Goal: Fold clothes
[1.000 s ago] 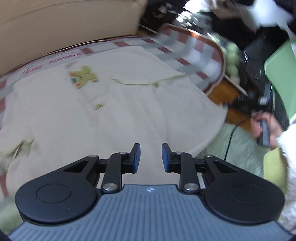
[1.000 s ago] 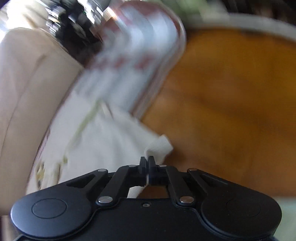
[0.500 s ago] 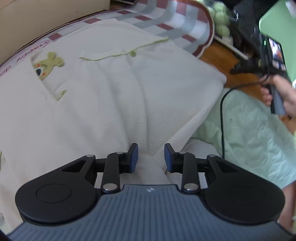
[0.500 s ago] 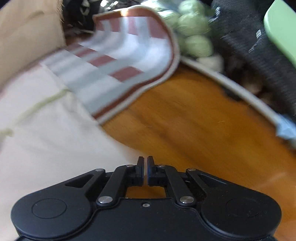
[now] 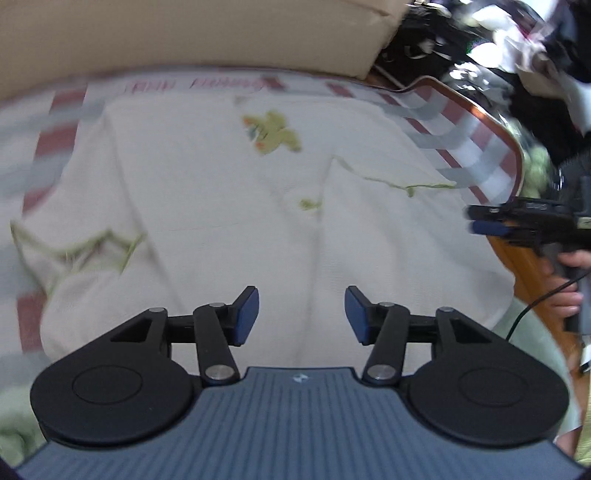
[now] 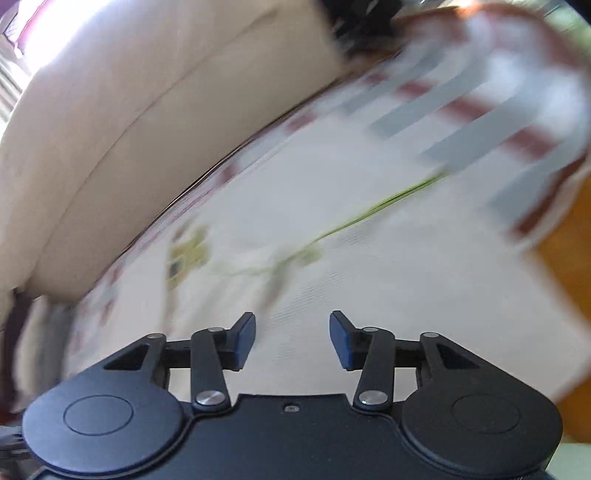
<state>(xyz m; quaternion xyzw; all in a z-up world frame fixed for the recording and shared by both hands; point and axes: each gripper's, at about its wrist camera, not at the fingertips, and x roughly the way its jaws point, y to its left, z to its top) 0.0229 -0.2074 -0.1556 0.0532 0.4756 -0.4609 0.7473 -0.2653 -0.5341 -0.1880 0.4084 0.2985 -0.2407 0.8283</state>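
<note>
On the striped mat spread over the wooden floor, a cream garment lay flat, its cartoon patch toward the far side and green-trimmed edges crossing its right and near-left parts. The mat's grey and dark-red stripes showed beyond the garment on the far and right sides, and a beige cushion stood along the far edge. No container was visible in either view.

The left gripper pointed downward over the near part of the garment, its jaws opening, blue pads apart with only flat cloth seen between them and nothing pinched. At the right edge of the left view, the right gripper was seen side-on above the garment's right border, carried by a hand wrapped around its handle, with a black cable hanging below.

In the blurred right wrist view, the right gripper also angled down over the garment, jaws opening and pads clear of the cloth, gripping nothing
</note>
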